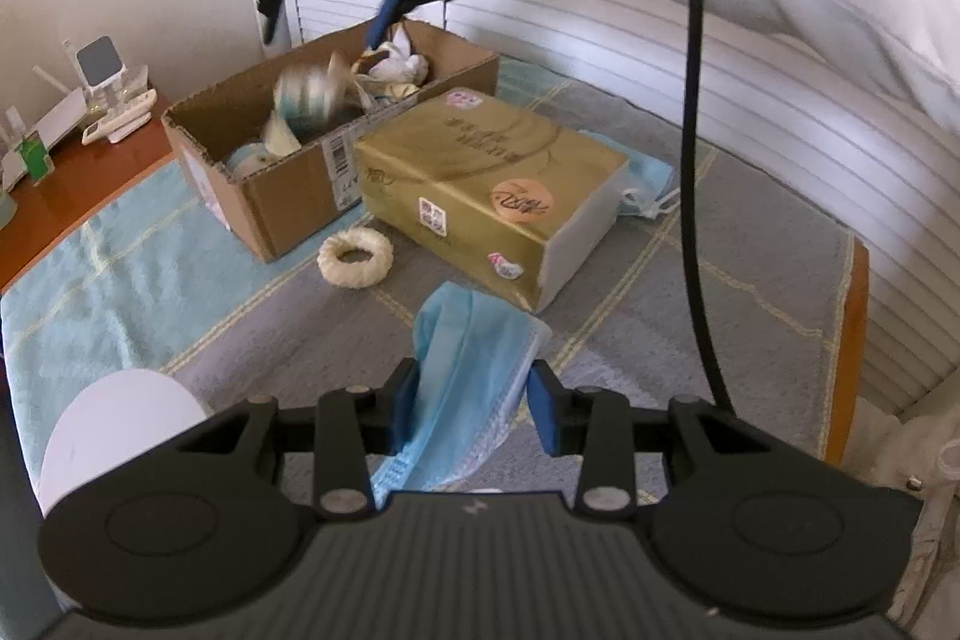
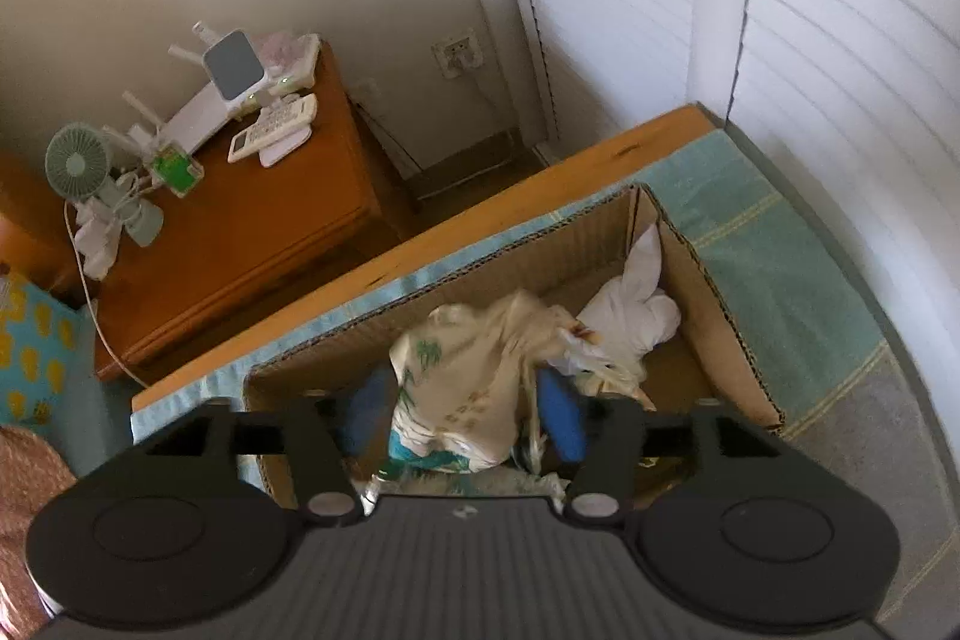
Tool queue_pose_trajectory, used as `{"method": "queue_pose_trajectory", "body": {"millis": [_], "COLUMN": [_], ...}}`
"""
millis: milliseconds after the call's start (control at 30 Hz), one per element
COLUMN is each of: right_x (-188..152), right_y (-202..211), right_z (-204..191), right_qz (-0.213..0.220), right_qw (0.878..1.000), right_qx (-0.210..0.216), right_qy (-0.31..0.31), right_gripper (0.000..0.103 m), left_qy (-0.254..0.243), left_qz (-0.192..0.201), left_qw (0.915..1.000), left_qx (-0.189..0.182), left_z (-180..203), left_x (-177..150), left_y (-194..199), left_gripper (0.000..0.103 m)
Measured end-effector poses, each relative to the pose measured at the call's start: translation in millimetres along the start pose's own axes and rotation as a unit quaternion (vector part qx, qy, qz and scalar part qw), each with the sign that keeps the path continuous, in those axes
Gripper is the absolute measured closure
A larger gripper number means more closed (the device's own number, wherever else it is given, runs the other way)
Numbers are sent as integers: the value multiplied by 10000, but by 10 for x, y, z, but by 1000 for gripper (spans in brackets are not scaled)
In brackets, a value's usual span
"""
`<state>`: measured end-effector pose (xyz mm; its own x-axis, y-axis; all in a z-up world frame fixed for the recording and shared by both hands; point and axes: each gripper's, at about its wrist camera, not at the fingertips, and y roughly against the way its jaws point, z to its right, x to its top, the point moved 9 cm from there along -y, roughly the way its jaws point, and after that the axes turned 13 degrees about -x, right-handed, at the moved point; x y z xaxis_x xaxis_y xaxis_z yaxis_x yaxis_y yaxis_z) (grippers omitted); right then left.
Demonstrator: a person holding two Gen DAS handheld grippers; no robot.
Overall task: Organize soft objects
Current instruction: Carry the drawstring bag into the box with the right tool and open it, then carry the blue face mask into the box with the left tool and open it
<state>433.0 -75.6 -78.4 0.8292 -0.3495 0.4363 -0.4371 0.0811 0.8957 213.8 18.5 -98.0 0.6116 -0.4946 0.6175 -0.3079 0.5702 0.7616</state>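
My left gripper (image 1: 471, 400) pinches a blue face mask (image 1: 462, 370) above the table (image 1: 660, 292); my right gripper (image 2: 462, 418), fingers spread, hangs over the cardboard box (image 2: 714, 292), where printed cloth (image 2: 474, 388) could snag them

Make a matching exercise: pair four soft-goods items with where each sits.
Things:
1. blue face mask
2. white ring
3. gold tissue pack
4. patterned cloth

Places:
A. inside the cardboard box
B. between the left claw pads
C. on the towel, right of the box
D. on the towel, in front of the box

Pairs: 1-B, 2-D, 3-C, 4-A
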Motion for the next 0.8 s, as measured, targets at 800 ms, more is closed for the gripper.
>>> {"method": "queue_pose_trajectory", "body": {"millis": [800], "right_x": [-622], "right_y": [665], "right_z": [1017], "right_qz": [744], "right_qw": [9935], "right_qx": [480], "right_qy": [720], "right_gripper": [0], "left_qy": [131], "left_qz": [-82], "left_qw": [9994], "left_qx": [314], "left_z": [7], "left_x": [508], "left_y": [91], "left_gripper": [65]}}
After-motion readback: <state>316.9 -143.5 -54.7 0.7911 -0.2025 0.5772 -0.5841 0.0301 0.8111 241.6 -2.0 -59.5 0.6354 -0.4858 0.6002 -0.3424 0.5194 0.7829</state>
